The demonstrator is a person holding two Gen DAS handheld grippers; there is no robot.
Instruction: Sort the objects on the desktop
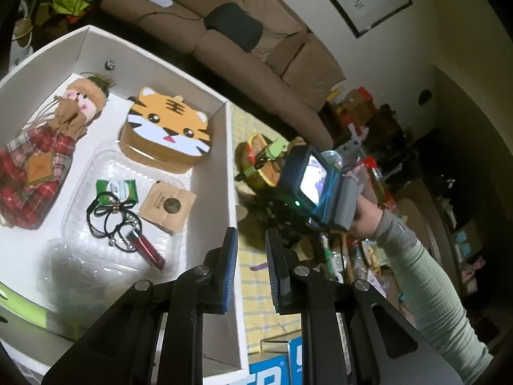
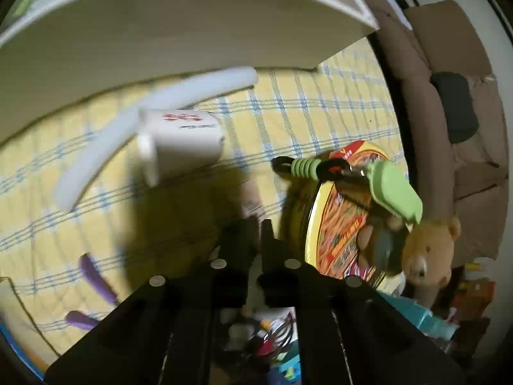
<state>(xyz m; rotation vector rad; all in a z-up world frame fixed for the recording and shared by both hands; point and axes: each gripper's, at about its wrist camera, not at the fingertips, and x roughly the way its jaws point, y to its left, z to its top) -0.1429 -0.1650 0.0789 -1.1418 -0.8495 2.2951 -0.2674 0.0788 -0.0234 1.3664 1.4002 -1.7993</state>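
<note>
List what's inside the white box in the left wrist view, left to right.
Rag doll → green packet → black hair ties → red clip → brown paper sachet. The tiger-face box sits farther back, spanning several of these, so it is left out of the order.
</note>
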